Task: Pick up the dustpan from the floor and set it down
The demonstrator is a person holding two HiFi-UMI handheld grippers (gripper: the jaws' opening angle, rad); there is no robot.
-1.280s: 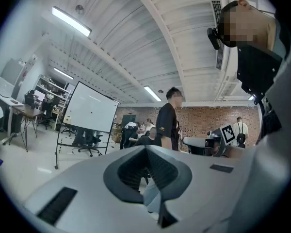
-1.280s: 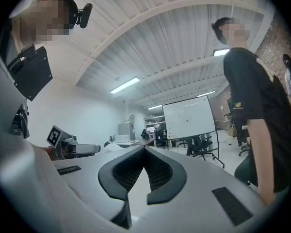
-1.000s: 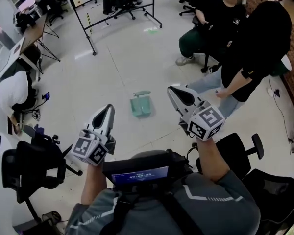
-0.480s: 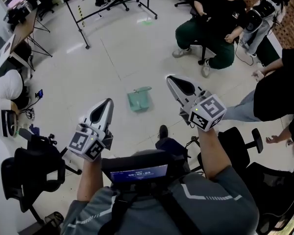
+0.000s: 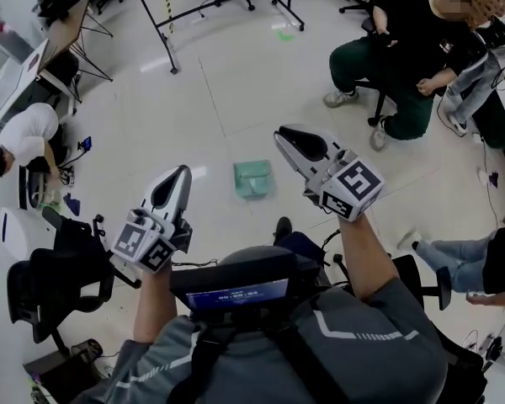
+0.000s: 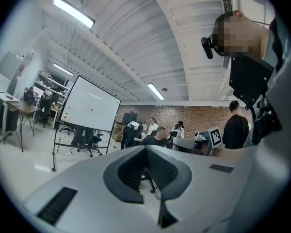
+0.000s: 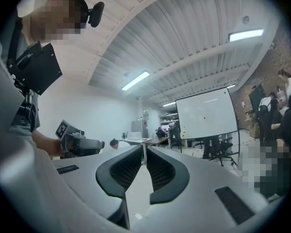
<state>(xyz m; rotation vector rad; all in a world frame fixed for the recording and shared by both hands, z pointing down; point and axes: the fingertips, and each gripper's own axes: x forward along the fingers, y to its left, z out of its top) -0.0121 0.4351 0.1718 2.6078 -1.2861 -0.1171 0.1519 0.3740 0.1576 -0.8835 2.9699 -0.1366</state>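
Nearest the camera, a dark screen unit (image 5: 240,297) sits on the wearer's chest, with 2 forearms reaching forward on either side of it. The left gripper (image 5: 179,172) is held level above the floor (image 5: 219,116). In the left gripper view its 2 jaws meet at the tips, with nothing between them. The right gripper (image 5: 280,133) is also level and reaches a little further forward. Its jaws are opening — a narrow slit shows between the ribbed pads (image 7: 125,171), and nothing stands in it.

Just past the wearer's dark shoe (image 5: 281,225), the green dustpan (image 5: 252,178) lies on the pale floor. In the head view it sits between the tips of the 2 grippers, and neither touches it.

To the left, a black office chair (image 5: 55,280) stands close to the wearer. Beyond it, a person in a white top (image 5: 29,133) bends low beside a desk (image 5: 55,49). To the right, further off, a person in a black top and green trousers (image 5: 404,53) is seated. Farthest away stands a whiteboard (image 6: 89,111) on a wheeled frame — the left gripper view shows it in front of a brick wall (image 6: 194,118), with several more people near that wall.
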